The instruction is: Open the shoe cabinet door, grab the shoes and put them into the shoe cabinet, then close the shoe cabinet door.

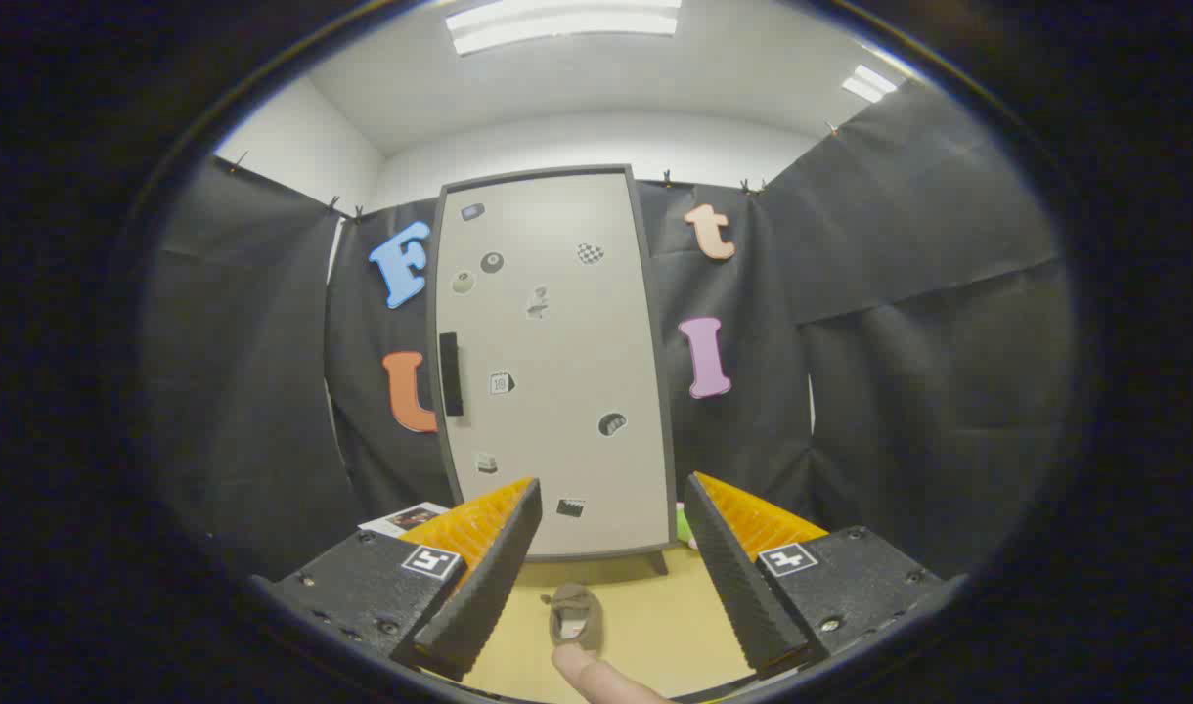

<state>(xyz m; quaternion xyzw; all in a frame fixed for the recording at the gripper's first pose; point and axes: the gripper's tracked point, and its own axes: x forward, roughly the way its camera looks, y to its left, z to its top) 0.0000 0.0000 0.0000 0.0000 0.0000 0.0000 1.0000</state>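
Tall light-grey shoe cabinet (557, 362) with dark frame straight ahead against booth wall, door closed, contents hidden. Black vertical bar handle (450, 374) on door's left edge, likely first grab point. Small brown-grey shoe (575, 616) on tan floor (655, 626) between fingers, short of cabinet, probably staged for pickup. Black-and-orange gripper (606, 577) spread apart, holding nothing. Fingertip (582, 670) pokes in just below shoe.
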